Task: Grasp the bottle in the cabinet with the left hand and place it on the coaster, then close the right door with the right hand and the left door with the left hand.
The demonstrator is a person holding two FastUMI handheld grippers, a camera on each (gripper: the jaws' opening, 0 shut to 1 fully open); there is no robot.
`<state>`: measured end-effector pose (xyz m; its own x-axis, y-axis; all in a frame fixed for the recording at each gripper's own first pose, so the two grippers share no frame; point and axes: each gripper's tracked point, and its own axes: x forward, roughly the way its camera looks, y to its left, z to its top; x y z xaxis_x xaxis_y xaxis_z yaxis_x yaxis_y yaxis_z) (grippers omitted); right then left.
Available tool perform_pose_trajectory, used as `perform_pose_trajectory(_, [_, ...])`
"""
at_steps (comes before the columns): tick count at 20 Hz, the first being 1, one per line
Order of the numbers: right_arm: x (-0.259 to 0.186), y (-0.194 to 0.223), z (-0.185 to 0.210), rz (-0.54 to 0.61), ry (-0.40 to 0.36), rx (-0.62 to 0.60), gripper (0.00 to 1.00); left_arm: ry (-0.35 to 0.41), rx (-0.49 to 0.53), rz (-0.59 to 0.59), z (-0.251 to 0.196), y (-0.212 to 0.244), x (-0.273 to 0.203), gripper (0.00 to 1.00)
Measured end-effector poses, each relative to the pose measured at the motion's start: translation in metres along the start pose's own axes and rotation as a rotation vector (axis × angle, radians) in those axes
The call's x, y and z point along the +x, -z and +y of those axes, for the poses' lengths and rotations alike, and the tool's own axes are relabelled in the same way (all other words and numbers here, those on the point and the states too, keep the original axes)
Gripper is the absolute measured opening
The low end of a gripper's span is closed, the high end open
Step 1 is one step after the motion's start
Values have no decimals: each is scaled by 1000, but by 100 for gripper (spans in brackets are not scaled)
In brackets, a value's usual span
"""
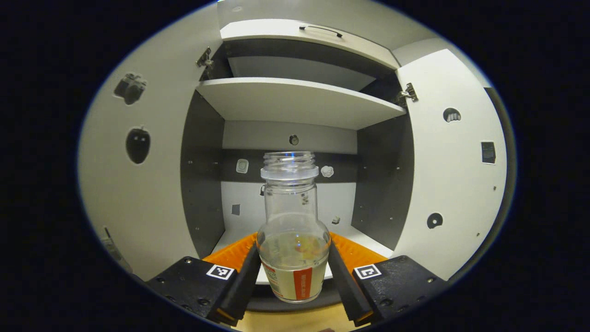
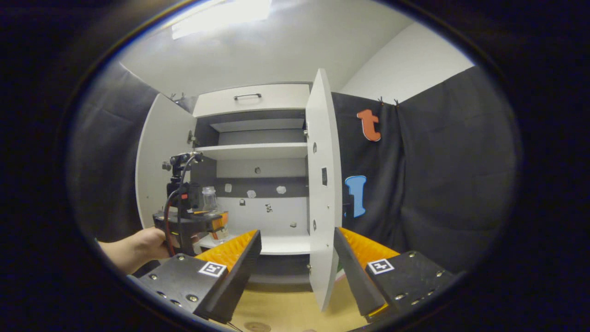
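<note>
Clamped low centre by the left tool, the bottle is kept upright for carrying out; lower centre, the right tool is held apart astride the right door.

Both pictures are round and bend straight lines near the edges. A bright ceiling light glares at about 11 o'clock in the right gripper view. The cabinet inside looks evenly lit, sharp, with soft shadows.
</note>
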<state>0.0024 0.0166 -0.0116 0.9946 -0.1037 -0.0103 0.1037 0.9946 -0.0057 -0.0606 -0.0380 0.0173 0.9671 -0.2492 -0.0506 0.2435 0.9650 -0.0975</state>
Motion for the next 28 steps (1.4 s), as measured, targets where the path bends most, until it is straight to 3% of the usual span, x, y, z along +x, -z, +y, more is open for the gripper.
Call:
perform_pose_trajectory(8, [-38, 16, 6, 28, -92, 7, 94, 19, -59, 21, -27, 91, -103, 80])
perform_pose_trajectory(12, [-46, 33, 7, 55, -108, 21, 96, 43, 19, 22, -47, 159, -136, 80])
perform_pose_trajectory(18, [-54, 53, 14, 61, -211, 165, 96, 195, 59, 80, -103, 271, -161, 78])
perform_pose_trajectory(24, [-42, 55, -23, 54, -160, 105, 93, 249, 45, 182, -120, 367, -169, 81])
perform_pose_trajectory(28, [-37, 52, -41, 54, -129, 42, 96, 304, 81, 195, -128, 389, -163, 80])
